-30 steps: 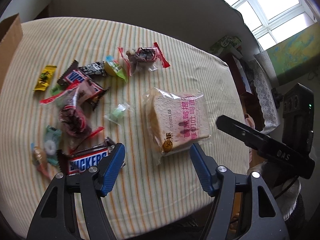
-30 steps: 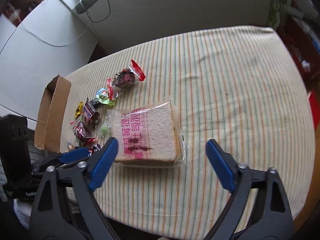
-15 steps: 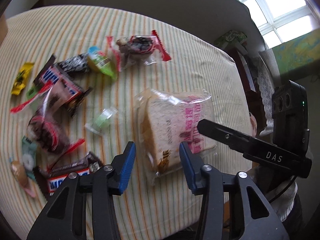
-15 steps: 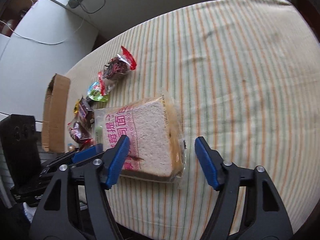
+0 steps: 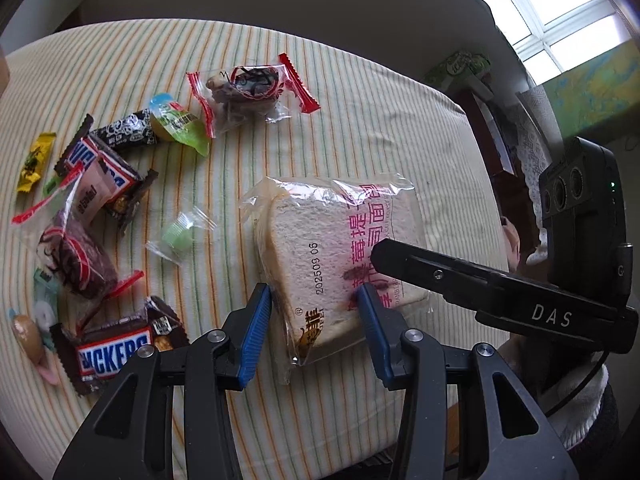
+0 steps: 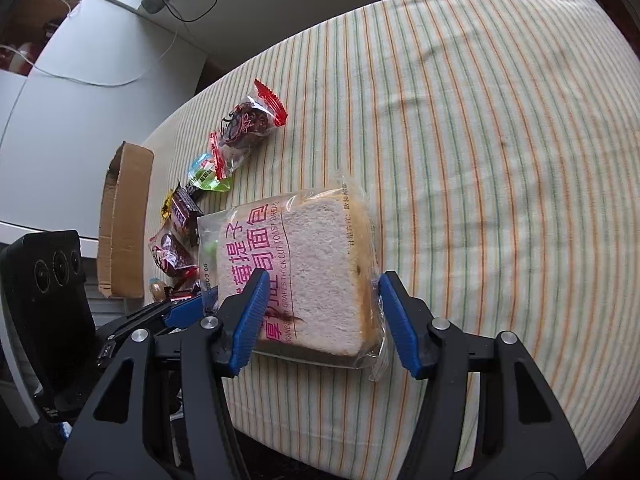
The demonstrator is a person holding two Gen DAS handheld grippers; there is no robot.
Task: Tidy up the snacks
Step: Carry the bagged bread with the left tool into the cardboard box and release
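Striped cream tablecloth [image 6: 480, 128] carries everything; the clear-wrapped thick slice of white toast bread with pink print [image 5: 340, 248] lies flat near your edge, right of the loose candy pile [image 5: 92, 208]. Both grippers straddle it from the near edge. Your left gripper [image 5: 314, 312] has its blue pads on either side of the near-left corner, apparently pinching it. Your right gripper [image 6: 320, 312] brackets the near-right end, jaws closing, left pad over the wrapper, right pad at the film edge. Bread's long axis runs across both gaps, so lift evenly. Brown cardboard box [image 6: 124, 220] sits far left, nearer your left hand.
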